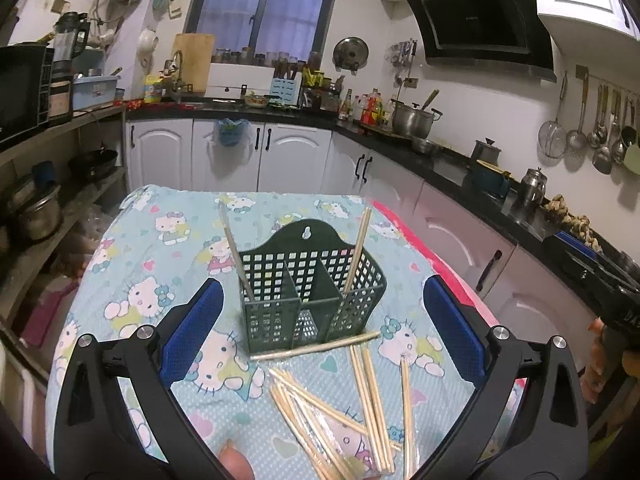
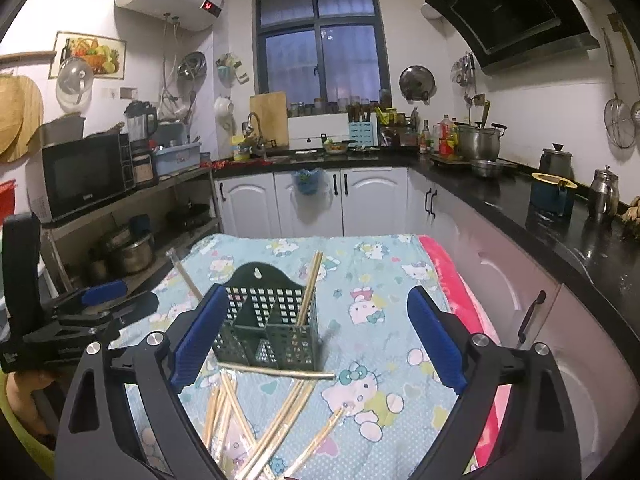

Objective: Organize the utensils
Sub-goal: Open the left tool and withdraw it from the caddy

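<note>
The cloth point(image 1: 132, 264) is pale turquoise, dotted white, printed with white cartoon cats in pink and yellow. At its 3 o'clock edge runs a pink-red blanket point(image 2: 460, 296). The basket point(image 1: 308, 300) is dark green grid mesh. The chopsticks point(image 1: 372, 396) are pale tan, some possibly in clear wrap. Both grippers' pads point(image 1: 192, 328) are blue on black frames.

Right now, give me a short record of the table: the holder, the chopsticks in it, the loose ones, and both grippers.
holder: green plastic basket, upright on the cartoon cloth, three compartments
in holder: chopsticks standing in the left and right compartments, middle one empty
loose chopsticks: scattered pile on the cloth in front of the holder
single stick: lies crosswise against the holder's front
left gripper: open, holding nothing
right gripper: open, holding nothing
</note>
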